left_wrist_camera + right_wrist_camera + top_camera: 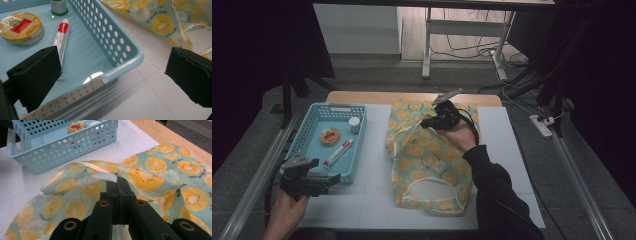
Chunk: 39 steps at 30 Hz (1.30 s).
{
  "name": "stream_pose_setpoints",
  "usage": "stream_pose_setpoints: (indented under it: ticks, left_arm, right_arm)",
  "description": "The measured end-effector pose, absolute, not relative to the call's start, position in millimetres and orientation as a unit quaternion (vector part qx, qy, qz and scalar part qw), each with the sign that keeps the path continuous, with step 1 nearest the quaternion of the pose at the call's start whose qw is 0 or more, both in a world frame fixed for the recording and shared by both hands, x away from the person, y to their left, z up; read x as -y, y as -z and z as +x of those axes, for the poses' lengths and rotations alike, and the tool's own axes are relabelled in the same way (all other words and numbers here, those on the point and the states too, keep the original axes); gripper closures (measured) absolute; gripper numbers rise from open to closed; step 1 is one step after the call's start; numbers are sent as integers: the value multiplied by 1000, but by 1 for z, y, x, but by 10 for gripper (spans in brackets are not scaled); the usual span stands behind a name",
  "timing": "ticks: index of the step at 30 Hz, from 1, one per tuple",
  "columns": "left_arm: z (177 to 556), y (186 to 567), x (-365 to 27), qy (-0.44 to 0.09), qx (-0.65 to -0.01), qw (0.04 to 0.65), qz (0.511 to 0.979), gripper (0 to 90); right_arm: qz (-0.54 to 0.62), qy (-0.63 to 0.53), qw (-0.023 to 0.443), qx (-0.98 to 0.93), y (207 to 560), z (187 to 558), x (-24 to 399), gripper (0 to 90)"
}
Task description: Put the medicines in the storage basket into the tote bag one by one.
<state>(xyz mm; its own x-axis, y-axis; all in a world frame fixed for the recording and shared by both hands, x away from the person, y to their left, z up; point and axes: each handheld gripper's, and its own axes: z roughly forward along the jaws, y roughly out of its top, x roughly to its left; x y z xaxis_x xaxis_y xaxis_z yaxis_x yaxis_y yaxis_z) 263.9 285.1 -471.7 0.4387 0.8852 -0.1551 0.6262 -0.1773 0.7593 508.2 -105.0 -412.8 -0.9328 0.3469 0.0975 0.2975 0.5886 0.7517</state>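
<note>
Fabric printed with orange and lemon slices on a pale teal ground is lying spread across the white tabletop (517,150), just to the right of the light blue perforated basket (310,131). It is a tote bag (432,160), its looped handle lying at the near end. Small cursive lettering is running along the print; in the left gripper view a line beside a lemon slice seems to read "let's fly with a butter...", the rest being too small to make out.

The right claw (428,122) is reaching over the bag's far end from the basket, its jaws pressed fully together on a pale trimmed edge of the bag (105,176), which is puckering upward where it is being pinched.

The left claw (331,178) is hovering at the basket's near right corner, its two black jaws standing wide apart with nothing between them. In the left gripper view one jaw is hanging over the basket's inside and the other over the tabletop outside it.

Inside the basket, a round gold tin (20,28) with a red label of unreadably small characters is sitting beside a white tube with a red cap (61,40) bearing fine red print. A small green-labelled bottle (58,7) is standing at the far side.
</note>
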Motion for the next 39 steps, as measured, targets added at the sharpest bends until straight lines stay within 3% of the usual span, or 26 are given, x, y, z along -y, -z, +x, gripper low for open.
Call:
stream_pose_setpoints:
  ticks: [39]
  left_arm:
    - [368,467,-316,-177,-550,332,746,0]
  right_arm:
    - [182,-414,33,-891,416,510,106,900]
